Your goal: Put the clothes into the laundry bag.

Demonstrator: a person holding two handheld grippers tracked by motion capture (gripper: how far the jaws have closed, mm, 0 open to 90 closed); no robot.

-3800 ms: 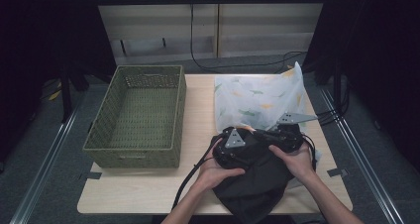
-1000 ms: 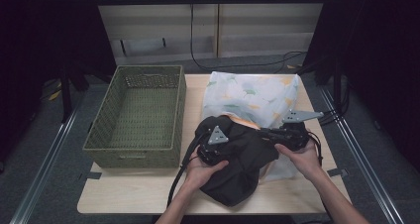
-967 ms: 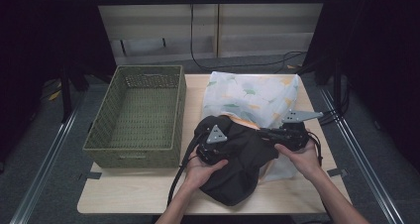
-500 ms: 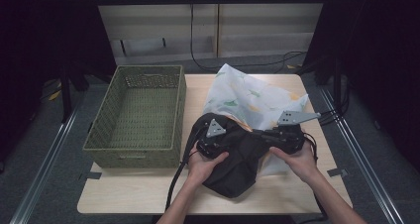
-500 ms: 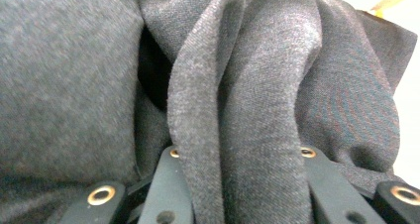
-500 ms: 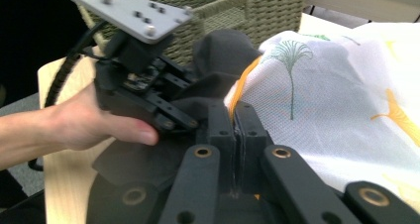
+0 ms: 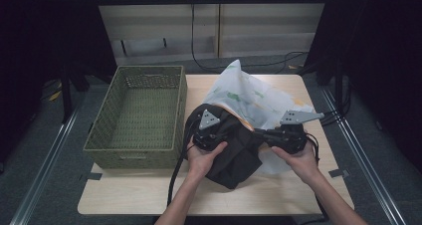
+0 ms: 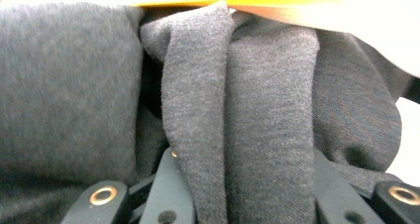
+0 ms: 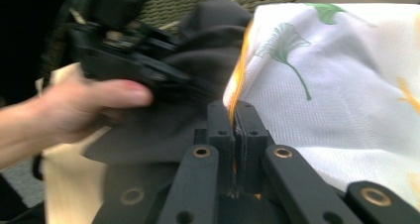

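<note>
The right gripper (image 9: 236, 122) pinches the white bag's (image 9: 346, 95) edge; the left gripper (image 8: 242, 184) clenches dark cloth (image 8: 267, 115) bunched just ahead of it.

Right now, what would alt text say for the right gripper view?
Two black fingers pinch the orange-trimmed edge of a white bag printed with green leaves. Left of it, a hand with the other gripper pushes dark grey cloth toward the bag.
</note>
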